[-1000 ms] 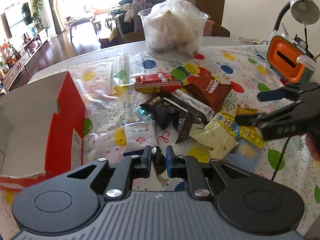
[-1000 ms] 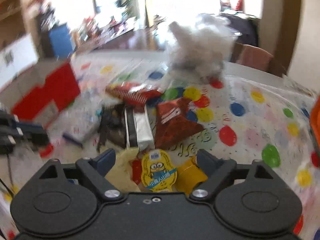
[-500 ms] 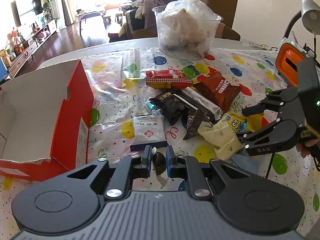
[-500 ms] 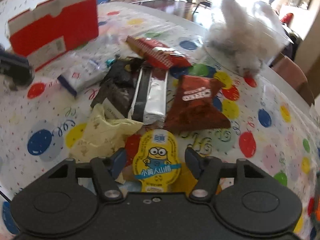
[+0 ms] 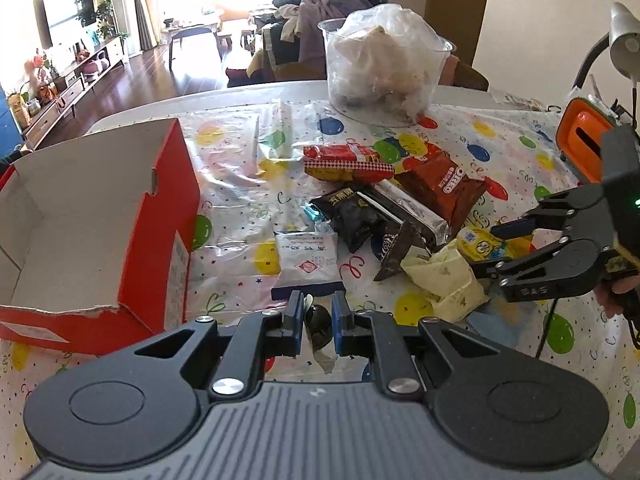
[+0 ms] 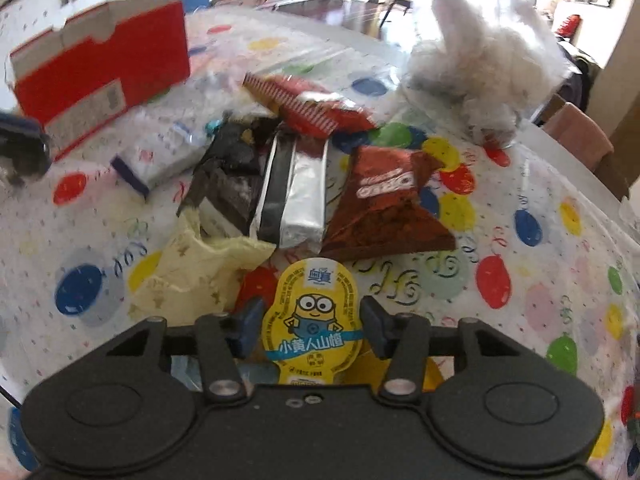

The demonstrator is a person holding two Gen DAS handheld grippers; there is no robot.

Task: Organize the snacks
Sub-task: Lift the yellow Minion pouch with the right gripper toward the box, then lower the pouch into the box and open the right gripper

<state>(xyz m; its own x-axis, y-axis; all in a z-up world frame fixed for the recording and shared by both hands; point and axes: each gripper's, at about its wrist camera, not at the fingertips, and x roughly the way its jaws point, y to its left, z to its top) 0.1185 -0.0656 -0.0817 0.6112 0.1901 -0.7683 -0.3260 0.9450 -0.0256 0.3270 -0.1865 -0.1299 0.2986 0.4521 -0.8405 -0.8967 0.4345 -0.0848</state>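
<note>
A pile of snack packets lies mid-table: a red packet [image 5: 344,162], a brown Oreo bag [image 5: 444,188], a black packet [image 5: 352,216], a silver bar [image 5: 412,210], a white sachet [image 5: 308,256] and a pale yellow wrapper [image 5: 444,276]. My left gripper [image 5: 316,316] is shut on a small dark wrapped snack [image 5: 318,320] above the table's near side. My right gripper [image 6: 312,320] straddles a yellow Minions snack cup [image 6: 312,316], its fingers close beside the lid; it also shows in the left wrist view [image 5: 496,248]. An open red box [image 5: 100,224] stands at the left.
A clear tub [image 5: 384,68] stuffed with white plastic stands at the table's far edge. An orange device [image 5: 584,148] and a desk lamp [image 5: 624,44] are at the right. A balloon-print cloth [image 5: 240,208] covers the table. A black cable [image 5: 548,324] trails under my right gripper.
My right gripper has come down over the Minions cup and its fingers have narrowed around it. My left gripper has drifted slightly, still holding the dark snack.
</note>
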